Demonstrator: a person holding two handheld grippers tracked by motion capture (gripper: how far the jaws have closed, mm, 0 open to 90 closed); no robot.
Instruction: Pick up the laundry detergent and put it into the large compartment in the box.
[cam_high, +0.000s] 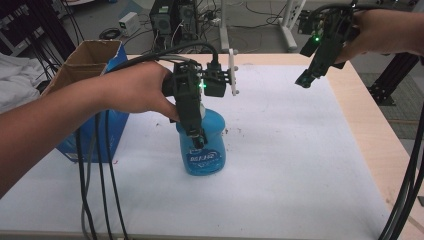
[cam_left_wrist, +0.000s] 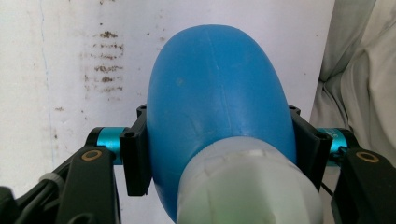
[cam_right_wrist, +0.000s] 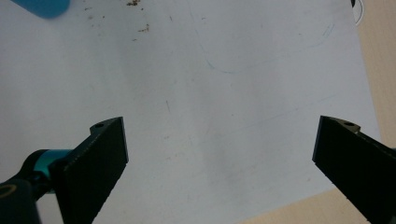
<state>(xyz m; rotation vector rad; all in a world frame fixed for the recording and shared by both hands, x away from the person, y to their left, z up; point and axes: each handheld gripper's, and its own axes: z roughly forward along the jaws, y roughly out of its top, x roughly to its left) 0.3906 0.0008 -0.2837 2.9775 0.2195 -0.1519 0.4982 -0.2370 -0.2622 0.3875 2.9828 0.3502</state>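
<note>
My left gripper (cam_left_wrist: 219, 154) squeezes the blue bottle (cam_high: 205, 145) so it stays up, while my right gripper (cam_right_wrist: 219, 154) waits wide apart.

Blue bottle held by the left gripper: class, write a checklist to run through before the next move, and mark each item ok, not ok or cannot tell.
1. Left gripper shut on the blue bottle, jaws on both sides: ok.
2. Bottle upright: ok.
3. Bottle base resting on the white sheet: cannot tell.
4. Bottle's white cap on: ok; tight: cannot tell.
5. Right gripper open, holding nothing: ok.
6. Cardboard box apart from the bottle: ok.
</note>
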